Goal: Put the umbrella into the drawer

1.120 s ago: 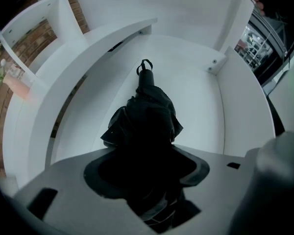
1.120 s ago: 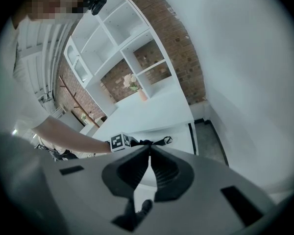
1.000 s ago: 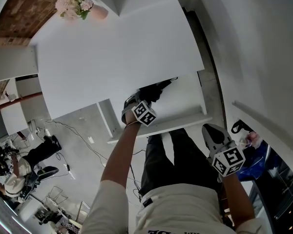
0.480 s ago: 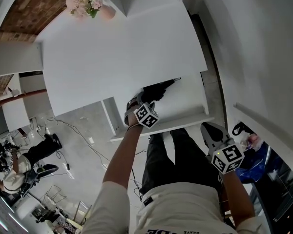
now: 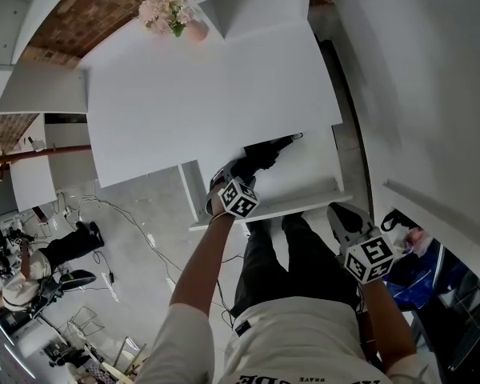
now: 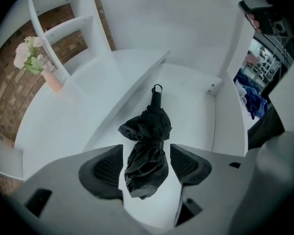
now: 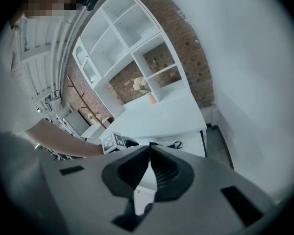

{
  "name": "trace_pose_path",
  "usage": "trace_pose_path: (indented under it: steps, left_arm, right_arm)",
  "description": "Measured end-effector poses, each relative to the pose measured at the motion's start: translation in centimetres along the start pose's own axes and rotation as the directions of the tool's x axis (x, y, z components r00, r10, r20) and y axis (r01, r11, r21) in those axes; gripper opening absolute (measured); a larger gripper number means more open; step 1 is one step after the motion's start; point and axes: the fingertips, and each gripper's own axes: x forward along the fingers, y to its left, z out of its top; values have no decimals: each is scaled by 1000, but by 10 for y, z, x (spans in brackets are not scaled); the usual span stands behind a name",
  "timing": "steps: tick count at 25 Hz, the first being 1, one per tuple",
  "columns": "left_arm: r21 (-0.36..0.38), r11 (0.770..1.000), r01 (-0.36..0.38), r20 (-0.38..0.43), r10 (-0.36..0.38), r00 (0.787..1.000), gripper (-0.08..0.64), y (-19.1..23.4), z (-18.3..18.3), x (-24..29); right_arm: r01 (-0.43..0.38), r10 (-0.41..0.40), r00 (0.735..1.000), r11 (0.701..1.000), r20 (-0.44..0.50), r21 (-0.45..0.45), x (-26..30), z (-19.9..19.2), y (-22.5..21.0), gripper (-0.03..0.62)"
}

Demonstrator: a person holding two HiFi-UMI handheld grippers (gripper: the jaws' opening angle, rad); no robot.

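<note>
One black folded umbrella (image 6: 147,146) in the one open drawer (image 5: 308,174). Two grippers, left gripper (image 6: 146,163) and right gripper (image 7: 150,153), with one marker cube each. One white desk (image 5: 208,94); at the tabletop's far edge, one pink vase (image 5: 197,31) with one bunch of flowers (image 5: 165,11)

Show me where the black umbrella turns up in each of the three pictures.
Head view: the umbrella lies just right of centre, in the open drawer.
Left gripper view: the umbrella fills the centre of the lower half.
Right gripper view: the umbrella is tiny, just below centre.
Shared landmark: the vase of pink flowers.
</note>
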Motion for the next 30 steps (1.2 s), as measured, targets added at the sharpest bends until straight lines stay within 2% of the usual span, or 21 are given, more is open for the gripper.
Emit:
trace_pose_path:
  steps: [3,8,15,20,23,30]
  left_arm:
    - [-46,999,-11,34,13,999,295,2,3,-19]
    - [-182,983,-8,76,23,997,293,1,1,-51]
    - [-247,969,-27,132,61,989,230,-2,-3,-92]
    - [-332,943,18,198,51,979,184,-11,-7,-126]
    - [-379,924,55,249,45,967,167,-17,-11,-148]
    - [-440,896,66,369,113,923,91,-13,-26,-215]
  right_arm:
    - [-3,4,1000,1000,11,-13,-5,4,7,34]
    - [-11,12,1000,999,21,-35,-11,8,17,34]
    - [-24,26,999,998,37,-64,-17,12,32,34]
    - [-20,25,998,995,55,-95,-22,15,51,34]
    - [-14,23,997,993,70,-117,-26,16,67,34]
    - [13,5,994,985,107,-172,-36,15,117,34]
